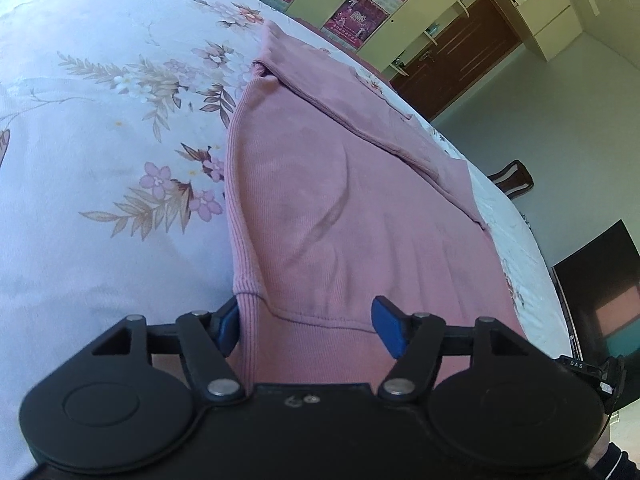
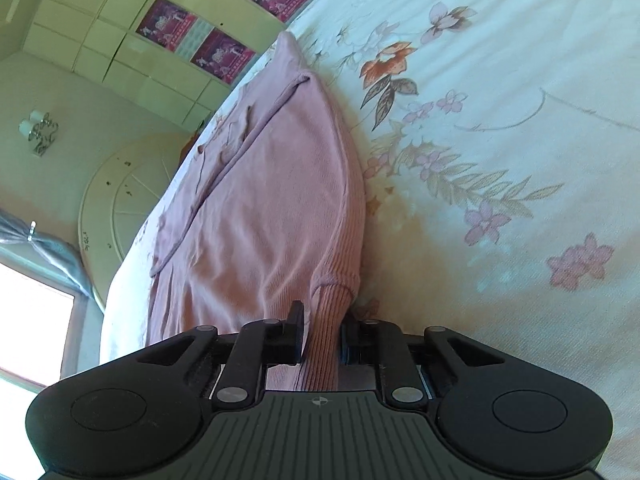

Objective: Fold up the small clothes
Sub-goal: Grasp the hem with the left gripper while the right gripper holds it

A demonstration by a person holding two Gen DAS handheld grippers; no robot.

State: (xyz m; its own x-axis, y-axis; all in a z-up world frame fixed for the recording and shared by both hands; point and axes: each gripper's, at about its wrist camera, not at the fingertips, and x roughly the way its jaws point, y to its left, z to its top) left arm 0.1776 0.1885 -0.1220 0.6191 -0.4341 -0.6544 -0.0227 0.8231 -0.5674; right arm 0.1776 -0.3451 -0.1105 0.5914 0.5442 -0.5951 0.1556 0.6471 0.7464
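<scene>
Garment hem [image 1: 320,344] perhaps behind fingers [image 1: 386,328]

On a black strap [image 1: 582,365] at the right edge of the left wrist view, small white letters read "DAS", perhaps part of a longer word. The pink posters [image 1: 354,20] on the cabinet doors carry print too blurred to read.

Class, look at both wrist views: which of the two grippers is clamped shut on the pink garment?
The right gripper: it pinches the pink garment's ribbed edge. The left gripper stands open around the hem.
</scene>
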